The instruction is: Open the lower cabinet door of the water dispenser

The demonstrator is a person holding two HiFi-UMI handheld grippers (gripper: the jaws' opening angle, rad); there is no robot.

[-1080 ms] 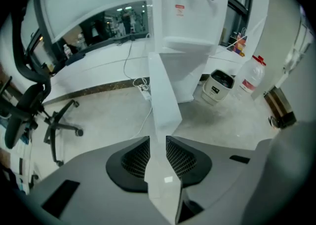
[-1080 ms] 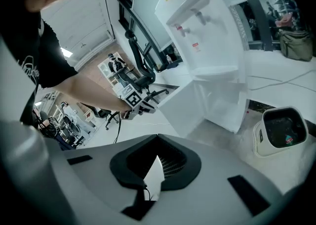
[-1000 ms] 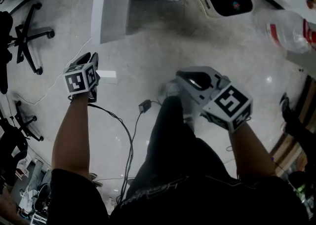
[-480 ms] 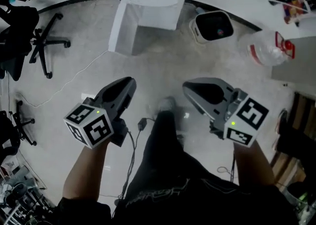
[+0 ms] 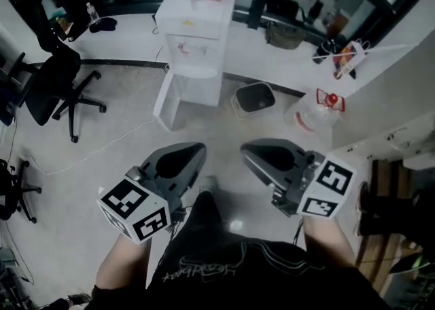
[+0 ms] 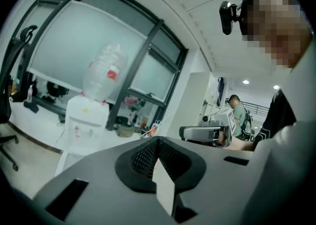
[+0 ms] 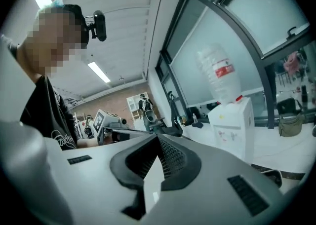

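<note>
Dispenser [image 5: 195,30] stands across floor, well apart from both grippers. Lower door [image 5: 163,101] looks swung open to its left with cabinet inside showing, so task probably done, though too small to be sure. Left gripper [image 5: 196,151]: jaws just closed together, nothing between. Right gripper [image 5: 249,149]: jaws together, empty. Neither touches anything.

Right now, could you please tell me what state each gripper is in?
Left gripper: just closed, jaws together, nothing between them.
Right gripper: closed, jaws together, holding nothing.
</note>
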